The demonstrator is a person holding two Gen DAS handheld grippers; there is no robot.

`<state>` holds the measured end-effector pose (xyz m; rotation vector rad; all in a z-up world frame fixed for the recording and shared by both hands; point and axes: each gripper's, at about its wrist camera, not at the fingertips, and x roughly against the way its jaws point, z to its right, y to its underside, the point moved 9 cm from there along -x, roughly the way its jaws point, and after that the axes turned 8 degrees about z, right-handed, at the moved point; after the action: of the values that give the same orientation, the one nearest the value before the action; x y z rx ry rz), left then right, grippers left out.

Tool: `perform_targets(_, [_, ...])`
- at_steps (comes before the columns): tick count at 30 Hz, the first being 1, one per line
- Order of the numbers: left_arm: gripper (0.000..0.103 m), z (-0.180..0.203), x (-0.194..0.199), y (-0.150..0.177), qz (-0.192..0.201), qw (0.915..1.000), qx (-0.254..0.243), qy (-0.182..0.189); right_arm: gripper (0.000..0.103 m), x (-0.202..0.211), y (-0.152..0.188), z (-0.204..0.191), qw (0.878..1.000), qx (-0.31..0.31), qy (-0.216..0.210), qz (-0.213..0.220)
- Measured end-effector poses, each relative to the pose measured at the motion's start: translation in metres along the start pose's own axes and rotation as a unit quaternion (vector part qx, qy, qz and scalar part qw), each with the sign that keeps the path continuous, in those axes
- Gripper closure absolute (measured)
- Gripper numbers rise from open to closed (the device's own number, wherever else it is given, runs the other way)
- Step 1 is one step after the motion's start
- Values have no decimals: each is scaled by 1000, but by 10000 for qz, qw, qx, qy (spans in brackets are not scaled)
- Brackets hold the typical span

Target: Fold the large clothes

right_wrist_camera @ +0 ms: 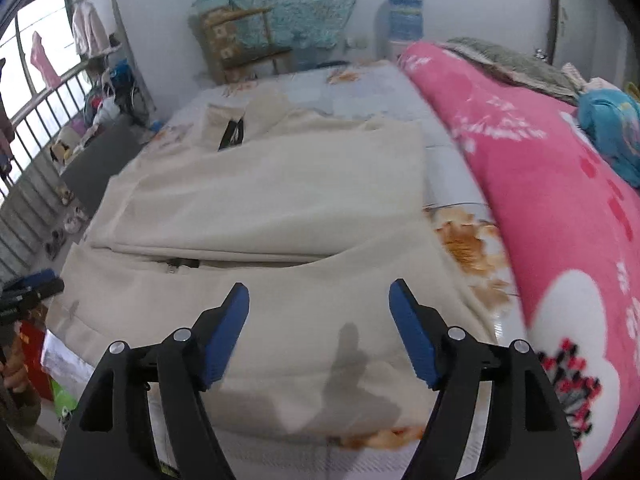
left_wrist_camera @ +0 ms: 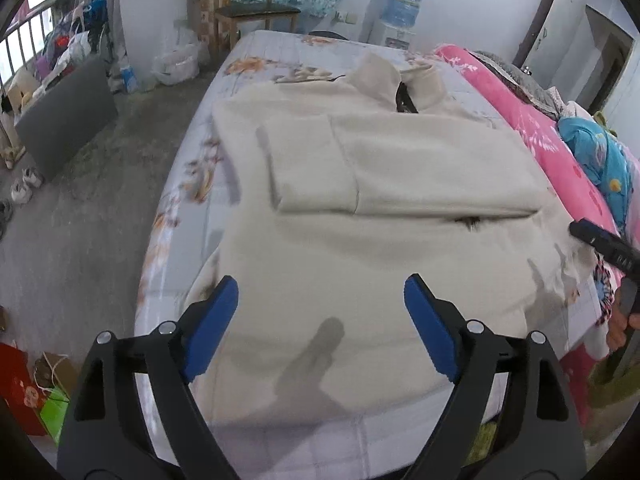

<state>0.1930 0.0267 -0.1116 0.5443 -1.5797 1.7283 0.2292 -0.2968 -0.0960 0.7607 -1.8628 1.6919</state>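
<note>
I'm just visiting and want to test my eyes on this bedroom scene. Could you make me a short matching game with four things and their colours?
Things:
1. garment spread on the bed
2. quilt beside it
3. pads of the left hand-held gripper
4. chair by the far wall

Colours:
A. blue
B. wooden brown
C. cream
D. pink

Pairs: 1-C, 2-D, 3-A, 4-B

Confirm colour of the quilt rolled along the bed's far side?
Bright pink quilt with white blossom prints; clearest in the right wrist view.
</note>
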Motion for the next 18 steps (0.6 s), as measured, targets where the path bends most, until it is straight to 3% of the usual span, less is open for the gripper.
perform_targets(2, [20,7,-11,-2,-39,9999,-56,-118,32,-17,5,-6,9998,-10,-86,-179])
perform_targets(6, [20,12,-42,11,-440,9979,-138,-448,31,-48,21,2,9980,-164,172,-583])
perform_targets(11, [13,14,-49,16,-459,9922,-497,-1043,19,-48,22,-7,9977,7,263,-628])
perform_targets(18, [8,8,-50,15,-588,9917,-240,-1118,13,-53,22,-11,9962,100,303,-804])
